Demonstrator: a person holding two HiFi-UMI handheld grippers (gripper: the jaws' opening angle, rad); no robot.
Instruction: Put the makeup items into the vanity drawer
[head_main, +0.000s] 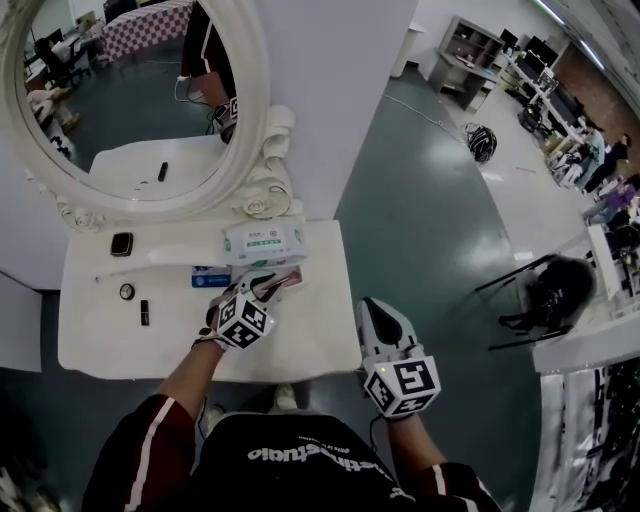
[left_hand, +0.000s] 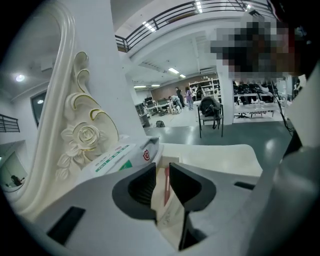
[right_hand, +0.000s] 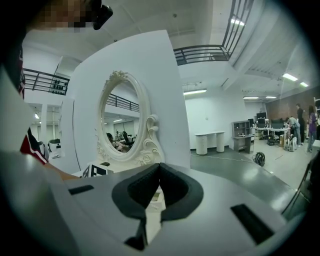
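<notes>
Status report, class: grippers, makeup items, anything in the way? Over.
Left gripper open around small packet. Right gripper shut, empty. Wipes pack just beyond packet. No open drawer visible.

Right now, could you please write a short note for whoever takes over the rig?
Left gripper: jaws apart, red-and-white packet between them on the vanity top.
Right gripper: shut, empty, off the top's right edge.
Wipes pack, blue box, dark compact, black tube lie on the top.
Done: nothing visibly stowed; no drawer in view.
Left: open drawer, load everything.
</notes>
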